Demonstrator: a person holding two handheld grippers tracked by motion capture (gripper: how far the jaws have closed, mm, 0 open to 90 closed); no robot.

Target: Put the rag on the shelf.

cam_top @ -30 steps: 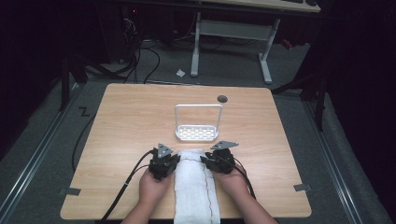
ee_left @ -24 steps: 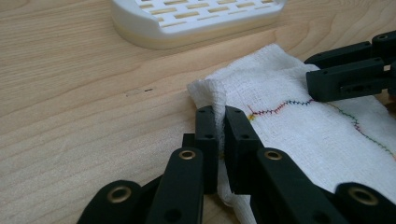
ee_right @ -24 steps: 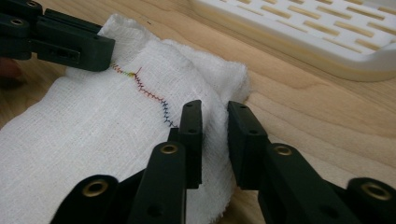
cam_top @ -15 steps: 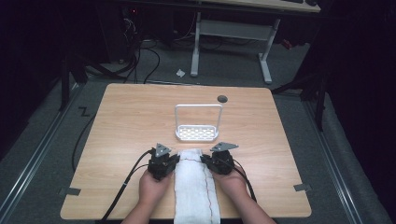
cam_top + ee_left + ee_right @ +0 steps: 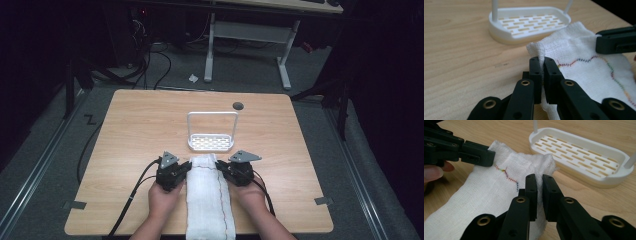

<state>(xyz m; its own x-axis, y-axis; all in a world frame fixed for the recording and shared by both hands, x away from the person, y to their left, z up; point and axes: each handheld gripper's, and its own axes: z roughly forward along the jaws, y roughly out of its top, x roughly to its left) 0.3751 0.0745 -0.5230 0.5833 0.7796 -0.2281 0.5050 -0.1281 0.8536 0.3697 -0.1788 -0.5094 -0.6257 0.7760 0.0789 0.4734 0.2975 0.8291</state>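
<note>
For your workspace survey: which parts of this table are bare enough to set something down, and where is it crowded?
Bare wood lies left of the white rack, right of it, and behind it up to the dark round spot. Crowded: the near middle, where each hand-held gripper, left and right, pinches the white towel.

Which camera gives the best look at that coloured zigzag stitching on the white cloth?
The left gripper view: the zigzag stitching runs large and sharp across the white cloth. The right gripper view catches a short stretch of it. In the high view it is a thin faint line.

A wooden table (image 5: pixel 140 130) carries a white rack (image 5: pixel 210 143) and cloth (image 5: pixel 208 197).
</note>
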